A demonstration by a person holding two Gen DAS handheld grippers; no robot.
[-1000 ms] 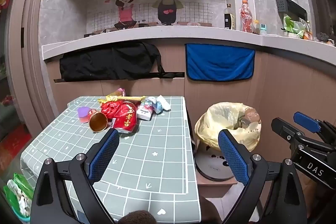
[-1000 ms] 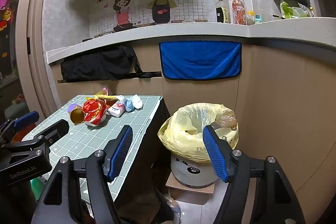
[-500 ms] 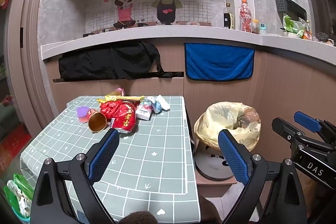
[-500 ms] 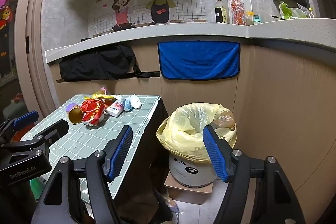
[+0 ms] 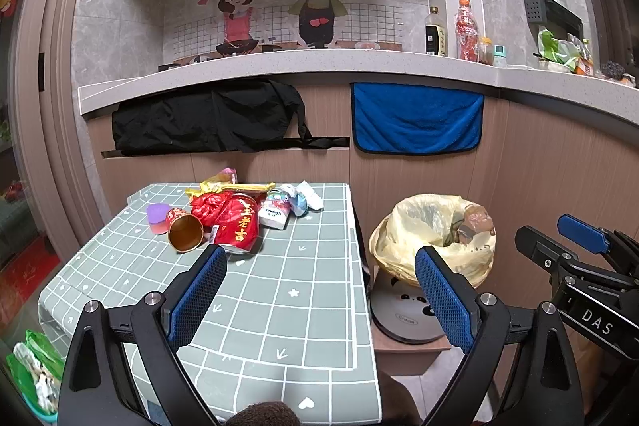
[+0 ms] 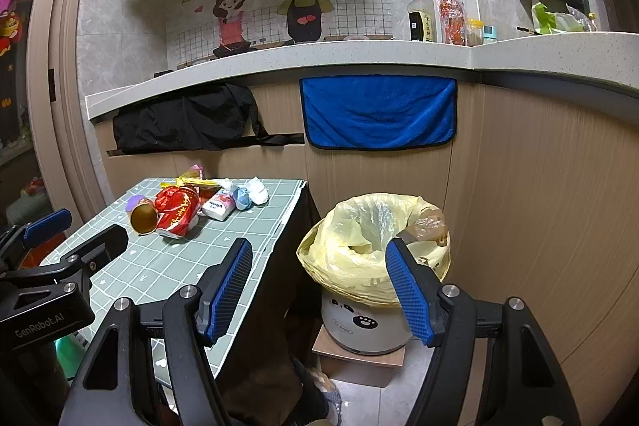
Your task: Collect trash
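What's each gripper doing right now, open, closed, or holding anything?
Left gripper: open, holding nothing, above the table.
Right gripper: open, holding nothing, in front of the trash bin.

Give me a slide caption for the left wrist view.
Open left gripper faces a trash pile on the table, beside the lined bin.

A blue towel [image 5: 417, 117] and a black cloth [image 5: 207, 120] hung under the counter [image 5: 279, 64]. Bottles [image 5: 467, 30] stood on top.
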